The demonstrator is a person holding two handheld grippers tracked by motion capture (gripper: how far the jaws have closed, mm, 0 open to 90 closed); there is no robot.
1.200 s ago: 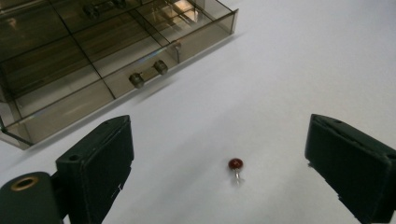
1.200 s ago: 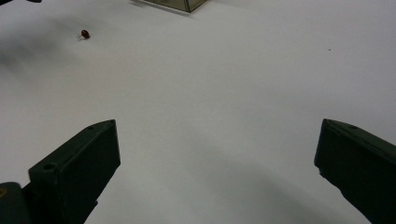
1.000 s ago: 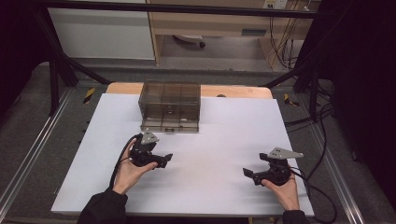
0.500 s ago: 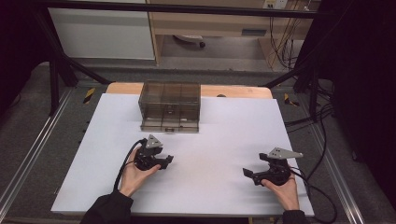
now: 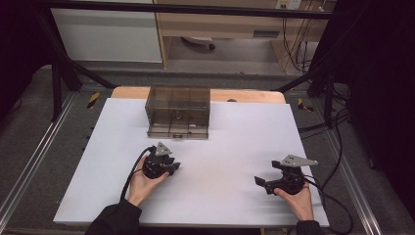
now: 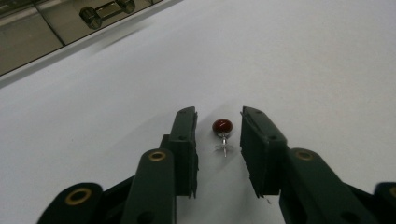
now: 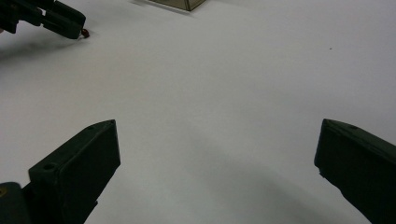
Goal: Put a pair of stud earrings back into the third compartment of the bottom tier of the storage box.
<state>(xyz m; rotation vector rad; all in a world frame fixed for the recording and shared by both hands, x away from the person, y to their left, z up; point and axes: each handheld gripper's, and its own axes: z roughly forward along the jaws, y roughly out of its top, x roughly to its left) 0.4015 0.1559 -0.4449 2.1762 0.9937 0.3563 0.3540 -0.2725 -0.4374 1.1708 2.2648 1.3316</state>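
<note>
High view: a person's two hands rest on a white table [image 5: 225, 147], each holding a two-jaw gripper. The left gripper [image 5: 172, 167] lies left of centre, in front of a smoky translucent drawer box [image 5: 178, 111] that stands at the table's far edge. The right gripper [image 5: 260, 182] sits well apart, near the right front corner, pointing leftward. Left gripper view: the jaws stand partly apart, flanking a small earring [image 6: 222, 133] with a round dark-red head and a thin silver post; it lies on the table between the jaw tips, touching neither. The box's lower front with a metal handle [image 6: 106, 10] appears at upper left. Right gripper view: the jaws are spread wide over bare table; the left gripper [image 7: 70, 25] shows at upper left, the red earring [image 7: 86, 32] just at its tip.
</note>
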